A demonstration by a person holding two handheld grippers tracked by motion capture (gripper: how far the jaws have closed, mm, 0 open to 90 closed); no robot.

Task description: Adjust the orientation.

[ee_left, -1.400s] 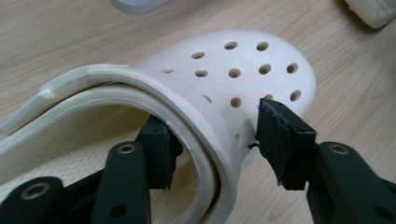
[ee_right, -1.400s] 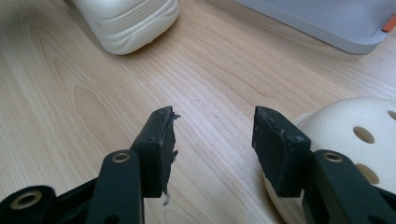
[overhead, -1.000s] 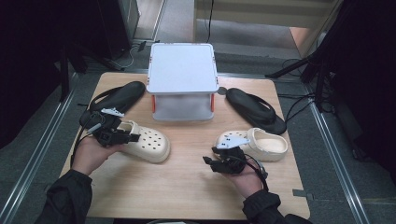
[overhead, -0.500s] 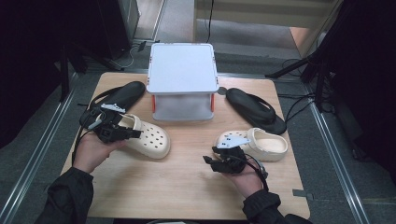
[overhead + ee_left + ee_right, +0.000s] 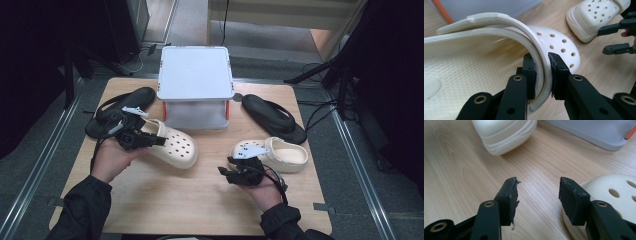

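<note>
On the left half of the wooden table (image 5: 165, 200), a cream clog (image 5: 172, 145) is gripped at its heel end by the left gripper (image 5: 134, 139); in the left gripper view the jaws have just been closing and are now pressed on the clog's side wall and folded heel strap (image 5: 499, 21), one pad inside the shoe and one outside. The clog is seen with its toe pointing toward the middle of the table, just in front of a grey lidded box (image 5: 195, 85) with orange latches. A second cream clog (image 5: 280, 154) lies on the right half, near the right gripper (image 5: 235, 175), whose jaws are held apart over bare wood with nothing between them; in the right gripper view one pad is seen just beside a clog's perforated toe. Two black sandals are placed beside the box, one (image 5: 120, 107) at its left, one (image 5: 275, 117) at its right. No brand, label or writing can be read on any shoe or on the box.
</note>
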